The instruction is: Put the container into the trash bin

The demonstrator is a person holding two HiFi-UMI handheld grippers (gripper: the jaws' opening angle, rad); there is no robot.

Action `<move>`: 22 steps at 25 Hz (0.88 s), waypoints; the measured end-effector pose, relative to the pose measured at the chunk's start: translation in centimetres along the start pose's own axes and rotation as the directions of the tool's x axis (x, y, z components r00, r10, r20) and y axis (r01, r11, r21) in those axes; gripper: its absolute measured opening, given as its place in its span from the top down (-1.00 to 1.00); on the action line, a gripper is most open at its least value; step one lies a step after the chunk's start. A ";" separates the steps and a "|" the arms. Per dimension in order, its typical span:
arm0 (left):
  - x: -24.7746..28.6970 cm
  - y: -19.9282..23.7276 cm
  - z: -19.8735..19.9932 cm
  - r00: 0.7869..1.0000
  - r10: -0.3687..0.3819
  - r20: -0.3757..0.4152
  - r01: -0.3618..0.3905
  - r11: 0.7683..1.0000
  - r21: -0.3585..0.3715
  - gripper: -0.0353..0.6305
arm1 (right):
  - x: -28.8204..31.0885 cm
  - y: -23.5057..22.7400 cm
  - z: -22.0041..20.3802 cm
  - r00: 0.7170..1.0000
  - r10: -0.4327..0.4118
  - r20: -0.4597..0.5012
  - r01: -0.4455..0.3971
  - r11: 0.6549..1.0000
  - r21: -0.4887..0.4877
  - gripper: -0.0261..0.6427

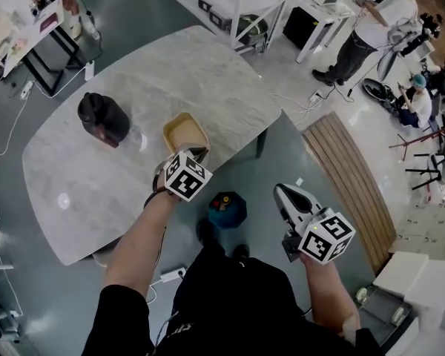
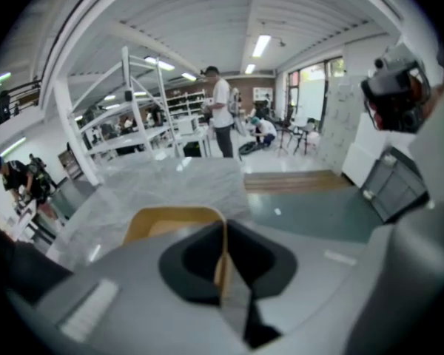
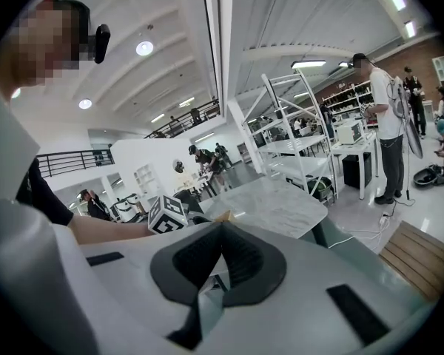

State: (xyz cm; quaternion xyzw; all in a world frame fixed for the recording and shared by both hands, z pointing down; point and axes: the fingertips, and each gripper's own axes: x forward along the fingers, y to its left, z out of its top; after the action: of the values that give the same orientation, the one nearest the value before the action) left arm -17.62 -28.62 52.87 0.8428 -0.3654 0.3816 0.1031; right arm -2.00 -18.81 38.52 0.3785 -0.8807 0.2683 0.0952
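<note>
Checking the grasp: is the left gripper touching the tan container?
Touching. The left gripper view shows the left gripper pinching the side wall of the container between its pads.

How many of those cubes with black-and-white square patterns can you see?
2. One cube rides the left gripper, beside the tan container; the other cube rides the right gripper. None seems hidden.

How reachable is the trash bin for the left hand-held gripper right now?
Probably yes. The left hand-held gripper, clamped on the rim of the container, is at the near edge of the table. The trash bin stands on the floor just beyond that edge, with nothing visible between them.
</note>
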 end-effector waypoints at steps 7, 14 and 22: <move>-6.1 -4.2 2.3 0.994 0.080 0.077 -0.075 0.995 -0.062 0.82 | -4.0 1.0 -0.5 0.996 0.081 0.026 -0.080 0.996 -0.025 0.94; -9.1 -11.8 2.6 0.988 0.111 0.110 -0.095 0.986 -0.139 0.82 | -9.9 0.5 -3.5 0.995 0.095 0.024 -0.094 0.995 -0.043 0.94; -9.8 -19.5 1.6 0.988 0.089 0.126 -0.054 0.965 -0.257 0.82 | -13.2 -1.7 -7.7 0.996 0.092 0.004 -0.092 0.996 0.005 0.94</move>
State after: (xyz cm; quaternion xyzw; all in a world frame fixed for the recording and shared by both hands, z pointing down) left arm -7.47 -10.22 46.80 0.8332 -0.4473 0.2768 0.1707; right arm 8.13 -7.43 40.74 0.3383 -0.8967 0.2739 0.0803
